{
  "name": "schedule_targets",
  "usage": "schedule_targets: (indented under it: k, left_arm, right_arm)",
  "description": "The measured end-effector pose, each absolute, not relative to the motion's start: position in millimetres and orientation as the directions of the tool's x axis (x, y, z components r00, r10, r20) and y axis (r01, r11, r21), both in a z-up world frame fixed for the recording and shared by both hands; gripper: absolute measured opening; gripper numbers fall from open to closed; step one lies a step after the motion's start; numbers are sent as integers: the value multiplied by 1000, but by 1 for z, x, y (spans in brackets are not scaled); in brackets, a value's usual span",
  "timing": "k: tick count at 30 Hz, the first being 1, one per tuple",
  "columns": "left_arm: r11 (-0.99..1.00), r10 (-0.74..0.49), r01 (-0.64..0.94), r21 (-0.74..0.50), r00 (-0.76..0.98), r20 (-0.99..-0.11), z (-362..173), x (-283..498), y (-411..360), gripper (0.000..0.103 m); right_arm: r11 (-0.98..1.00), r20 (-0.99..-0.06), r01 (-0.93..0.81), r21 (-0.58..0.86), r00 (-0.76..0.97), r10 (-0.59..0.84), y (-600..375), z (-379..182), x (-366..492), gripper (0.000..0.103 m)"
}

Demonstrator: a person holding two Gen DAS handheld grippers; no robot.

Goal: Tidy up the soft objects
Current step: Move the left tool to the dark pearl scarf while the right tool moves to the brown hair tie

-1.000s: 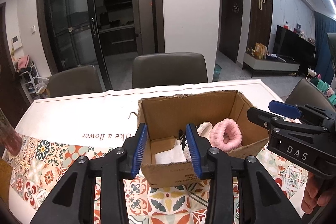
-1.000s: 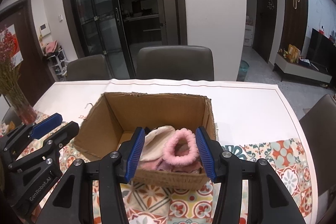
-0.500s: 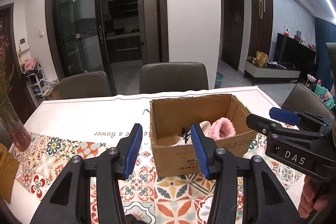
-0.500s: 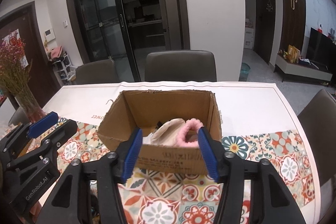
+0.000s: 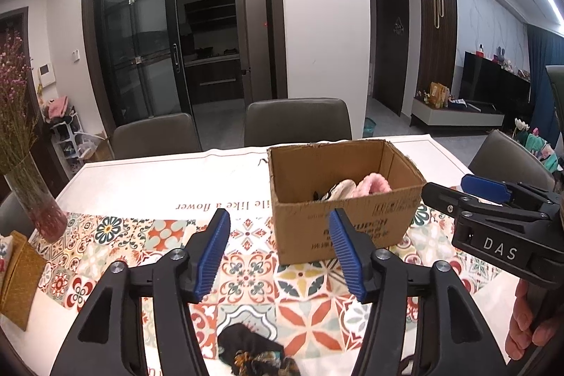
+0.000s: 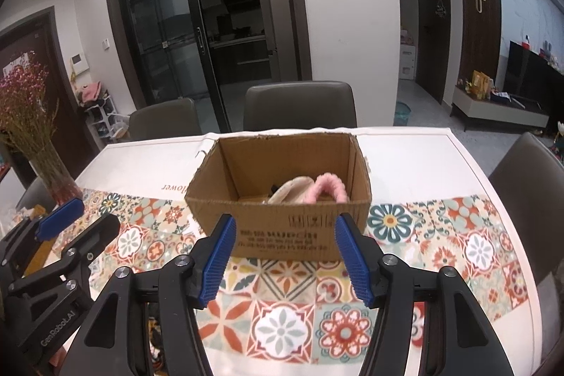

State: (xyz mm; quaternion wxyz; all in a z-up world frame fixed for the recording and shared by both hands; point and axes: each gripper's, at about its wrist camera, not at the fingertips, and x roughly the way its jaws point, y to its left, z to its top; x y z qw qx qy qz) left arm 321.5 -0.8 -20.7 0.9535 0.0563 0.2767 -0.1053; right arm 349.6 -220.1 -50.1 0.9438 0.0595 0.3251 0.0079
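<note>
Looking across a dining table [image 5: 116, 178] under a white cloth with a band of bright patterned tiles, we see grey chairs [image 5: 298, 122] along the far side, dark glass sliding doors [image 5: 141, 44] behind them and a television unit [image 5: 493, 87] off to the right. A vase of pink dried flowers [image 5: 21, 136] stands at the left edge of the table.

In the middle sits an open cardboard box [image 5: 338, 228], and inside it a fluffy pink band [image 5: 375, 184] rests against a cream soft piece [image 5: 343, 189]. On the near side, well apart from the box, a dark floral cloth [image 5: 253, 349] lies on the tiles, below the left gripper.

Now the tools: the left gripper [image 5: 278, 252] hovers short of the box, its jaws having just been opening, and they stand spread with nothing between them, only tablecloth and the box front beyond. The right gripper [image 6: 283, 256] has likewise just been opening; its blue pads [image 6: 216, 261] frame the box's printed side without touching it, grasping nothing. A hand [image 5: 528, 330] shows at the right gripper's handle in the left view.
</note>
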Motion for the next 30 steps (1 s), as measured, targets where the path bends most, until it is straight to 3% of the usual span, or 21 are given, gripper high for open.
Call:
schedule_targets:
  k: [30]
  left_arm:
    - [971,-157,233,58,799,-580,-65,220,49,75]
  right_arm:
    - [996,-656,68,62,754,-11,-181,-90,249,65]
